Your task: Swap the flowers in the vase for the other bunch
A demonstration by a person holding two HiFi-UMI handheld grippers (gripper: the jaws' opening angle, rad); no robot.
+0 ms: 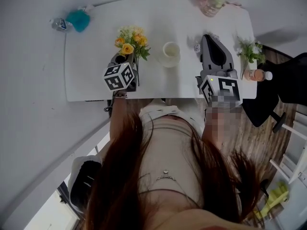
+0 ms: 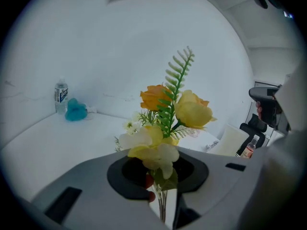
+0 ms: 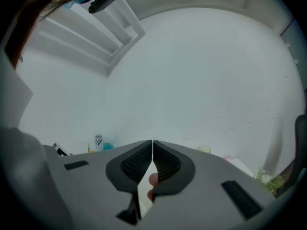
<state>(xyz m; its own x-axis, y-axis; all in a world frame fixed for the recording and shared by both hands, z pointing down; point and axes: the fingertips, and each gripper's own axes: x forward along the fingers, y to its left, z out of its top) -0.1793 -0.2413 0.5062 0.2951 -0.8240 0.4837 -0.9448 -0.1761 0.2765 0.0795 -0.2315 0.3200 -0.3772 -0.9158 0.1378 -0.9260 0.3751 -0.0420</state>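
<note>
A bunch of yellow and orange flowers (image 1: pixel 130 41) with a green fern sprig (image 2: pixel 175 87) stands upright in my left gripper (image 1: pixel 129 60), which is shut on its stems (image 2: pixel 163 202) over the table's left half. The white vase (image 1: pixel 171 53) stands at the table's middle, just right of that bunch, and nothing shows in its mouth. My right gripper (image 1: pixel 209 38) is over the table to the right of the vase, shut and holding nothing (image 3: pixel 152 143). A second bunch of small white flowers (image 1: pixel 249 49) lies at the table's right edge.
The white table (image 1: pixel 96 87) also bears a water bottle (image 1: pixel 59 24) and a teal object (image 1: pixel 78 20) at the far left corner. A jar (image 1: pixel 213 3) stands at the far right. A small bottle (image 1: pixel 261 74) lies at the right edge beside a black chair (image 1: pixel 278 95).
</note>
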